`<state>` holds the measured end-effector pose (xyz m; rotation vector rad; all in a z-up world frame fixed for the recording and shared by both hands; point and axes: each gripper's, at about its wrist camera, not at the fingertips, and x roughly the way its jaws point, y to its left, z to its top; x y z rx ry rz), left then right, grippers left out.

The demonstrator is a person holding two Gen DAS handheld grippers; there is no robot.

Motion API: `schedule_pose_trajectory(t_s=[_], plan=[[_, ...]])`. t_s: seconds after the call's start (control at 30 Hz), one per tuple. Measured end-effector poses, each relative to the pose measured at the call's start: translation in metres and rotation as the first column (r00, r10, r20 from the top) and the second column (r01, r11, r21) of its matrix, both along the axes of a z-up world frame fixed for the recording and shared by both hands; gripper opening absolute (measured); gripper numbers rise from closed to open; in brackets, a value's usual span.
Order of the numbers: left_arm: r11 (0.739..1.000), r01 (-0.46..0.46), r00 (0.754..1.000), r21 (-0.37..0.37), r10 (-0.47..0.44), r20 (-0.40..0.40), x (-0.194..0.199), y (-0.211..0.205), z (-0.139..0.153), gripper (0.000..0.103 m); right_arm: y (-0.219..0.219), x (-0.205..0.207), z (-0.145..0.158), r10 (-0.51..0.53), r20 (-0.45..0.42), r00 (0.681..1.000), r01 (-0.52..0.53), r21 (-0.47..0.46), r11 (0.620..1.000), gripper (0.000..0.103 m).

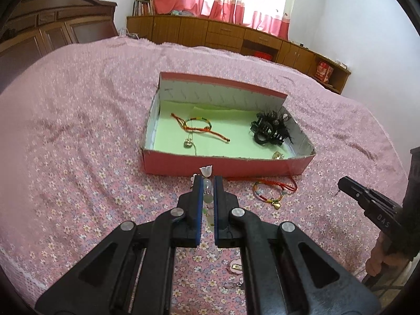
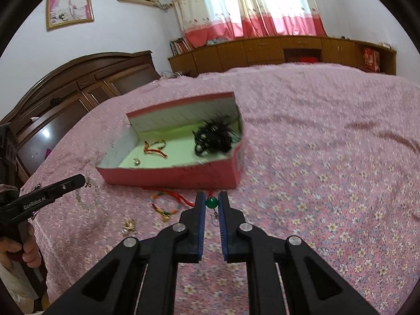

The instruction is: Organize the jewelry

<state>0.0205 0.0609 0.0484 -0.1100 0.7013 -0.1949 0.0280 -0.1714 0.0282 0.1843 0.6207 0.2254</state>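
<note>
Pink floral bedspread (image 1: 78,131) is your work surface, w/ the red box (image 1: 210,164) sitting mid-bed, green-lined and already holding a braided bracelet (image 1: 198,126), a small charm (image 1: 188,143) and a black hair claw (image 1: 270,128). You're mid-transfer: left gripper (image 1: 207,183) is clamped on a pale beaded strand (image 1: 208,197) w/ a white flower tip, just near of the box's front wall, while right gripper (image 2: 211,202) pinches a green bead earring (image 2: 211,202) near the box's right corner. Next, I'd judge, lift each over the wall and let go inside; a second bracelet (image 1: 273,191) and small bits still lie on the bedspread.
</note>
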Motion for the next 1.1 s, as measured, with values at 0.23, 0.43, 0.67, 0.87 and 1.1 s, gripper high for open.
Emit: schedule_pose_trajectory(t_s=[0.23,0.43,0.67,0.87,1.1], plan=[[1.000,-0.004,0.997,0.026,0.002,0.072,-0.005,-0.005,0.012,0.000,0.010,-0.004,0.015,0.002,0.071,0.997,-0.003,0.008,1.000,0.011],[1.000,-0.001,0.992,0.022,-0.002,0.127,-0.004,-0.006,0.020,0.000,0.019,-0.002,0.027,-0.003,0.124,0.992,0.002,0.010,1.000,0.011],[1.000,-0.011,0.983,0.013,0.008,0.181,0.002,-0.007,0.026,0.000,0.033,0.011,0.032,0.014,0.149,0.989,-0.015,0.005,1.000,0.011],[1.000,-0.005,0.976,0.025,0.000,0.219,0.009,-0.010,0.031,0.000,0.043,0.021,0.036,0.024,0.174,0.984,-0.023,-0.006,1.000,0.011],[1.000,-0.006,0.988,0.006,0.005,0.155,0.014,-0.002,0.018,0.000,0.045,0.026,0.037,0.027,0.170,0.985,-0.027,-0.004,1.000,0.011]])
